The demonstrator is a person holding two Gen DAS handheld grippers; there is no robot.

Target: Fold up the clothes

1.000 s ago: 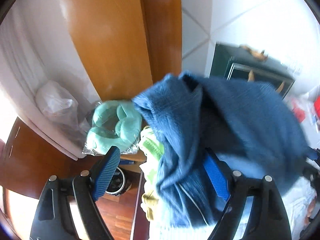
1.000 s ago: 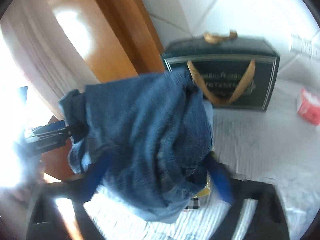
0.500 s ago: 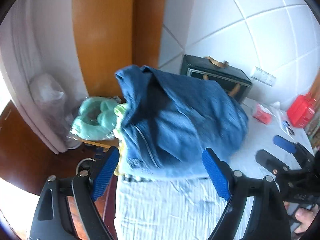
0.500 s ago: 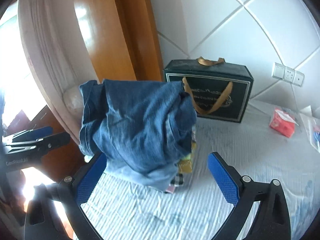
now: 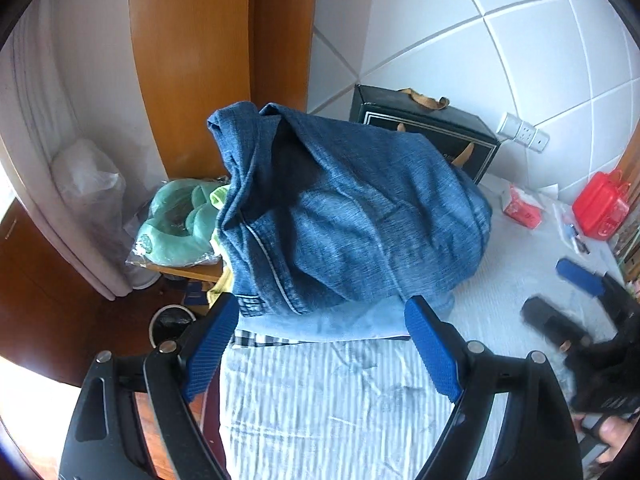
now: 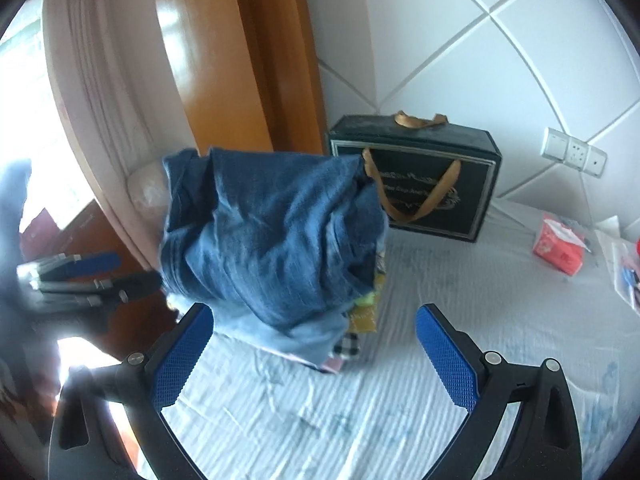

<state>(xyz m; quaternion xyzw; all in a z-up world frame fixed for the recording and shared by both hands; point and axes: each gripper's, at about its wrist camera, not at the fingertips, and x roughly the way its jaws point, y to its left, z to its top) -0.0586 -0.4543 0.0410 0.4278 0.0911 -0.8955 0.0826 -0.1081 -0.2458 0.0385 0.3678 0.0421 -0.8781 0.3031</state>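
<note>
Folded dark blue jeans (image 5: 352, 232) lie on top of a stack of folded clothes at the corner of a striped bedsheet (image 5: 340, 408). A light blue garment (image 5: 320, 326) and a checked one show under them. My left gripper (image 5: 320, 346) is open just short of the stack, with nothing between its blue pads (image 5: 210, 350). My right gripper (image 6: 316, 358) is open too, in front of the jeans (image 6: 272, 240) and free of them. Each gripper shows in the other's view: the right gripper (image 5: 580, 292) at the right, the left gripper (image 6: 88, 268) at the left.
A dark gift bag (image 6: 416, 184) with gold ribbon handles stands behind the stack against the tiled wall. A red tissue pack (image 6: 560, 246) and a red box (image 5: 600, 210) lie to the right. Left of the bed are a wooden door (image 5: 192, 60), a curtain, a bagged green cushion (image 5: 176, 228) and a bin (image 5: 170, 322).
Both grippers have drawn back from the jeans, which filled the views a second ago and now rest on the stack. The jaws stay wide apart.
</note>
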